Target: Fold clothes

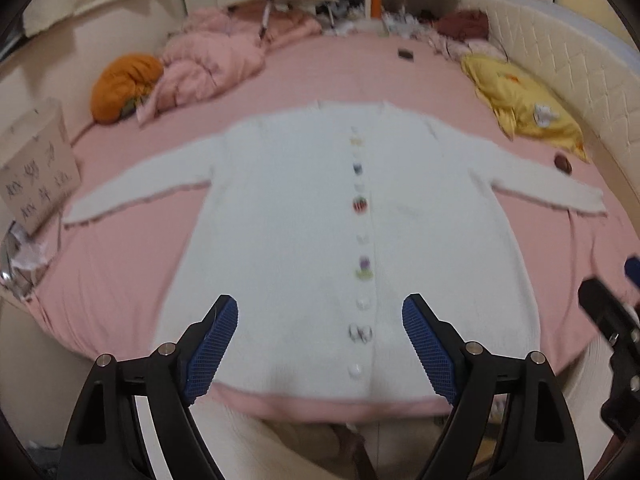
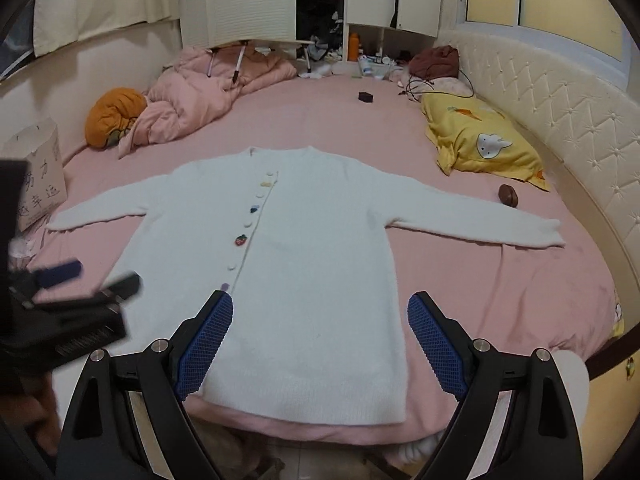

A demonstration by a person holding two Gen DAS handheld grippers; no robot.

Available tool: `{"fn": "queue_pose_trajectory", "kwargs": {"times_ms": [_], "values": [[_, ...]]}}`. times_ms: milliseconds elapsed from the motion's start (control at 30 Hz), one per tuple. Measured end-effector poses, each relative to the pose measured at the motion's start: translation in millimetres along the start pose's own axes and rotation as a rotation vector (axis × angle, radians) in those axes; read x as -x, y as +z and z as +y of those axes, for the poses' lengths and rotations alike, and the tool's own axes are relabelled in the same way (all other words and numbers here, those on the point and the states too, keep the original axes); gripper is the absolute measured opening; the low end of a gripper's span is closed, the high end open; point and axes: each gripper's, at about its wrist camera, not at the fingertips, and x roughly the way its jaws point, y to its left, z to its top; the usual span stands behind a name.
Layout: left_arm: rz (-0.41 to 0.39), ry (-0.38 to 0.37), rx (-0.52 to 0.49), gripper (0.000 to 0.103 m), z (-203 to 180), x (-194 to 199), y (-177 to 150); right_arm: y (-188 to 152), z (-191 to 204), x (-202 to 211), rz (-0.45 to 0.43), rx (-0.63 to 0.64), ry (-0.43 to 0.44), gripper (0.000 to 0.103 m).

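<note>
Pink bed bare around flat cardigan (sleeves out); both fingers spread, empty.

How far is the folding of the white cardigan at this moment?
Done: the white cardigan lies flat and buttoned on the pink bed, both sleeves spread out. In hand: nothing; the left gripper and right gripper are both open above its hem, with nothing between the fingers. Left: every fold, since neither the sleeves nor the body are folded yet.
</note>
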Motion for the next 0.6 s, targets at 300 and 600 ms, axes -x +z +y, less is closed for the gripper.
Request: {"fn": "queue_pose_trajectory", "kwargs": {"times_ms": [300, 600], "values": [[0.018, 0.027, 0.023, 0.084, 3, 16, -18, -4, -1, -2, 0.02, -0.002, 0.017, 0.089], [0.024, 0.021, 0.023, 0.085, 6, 18, -19, -7, -4, -3, 0.031, -0.014, 0.024, 0.089]]}}
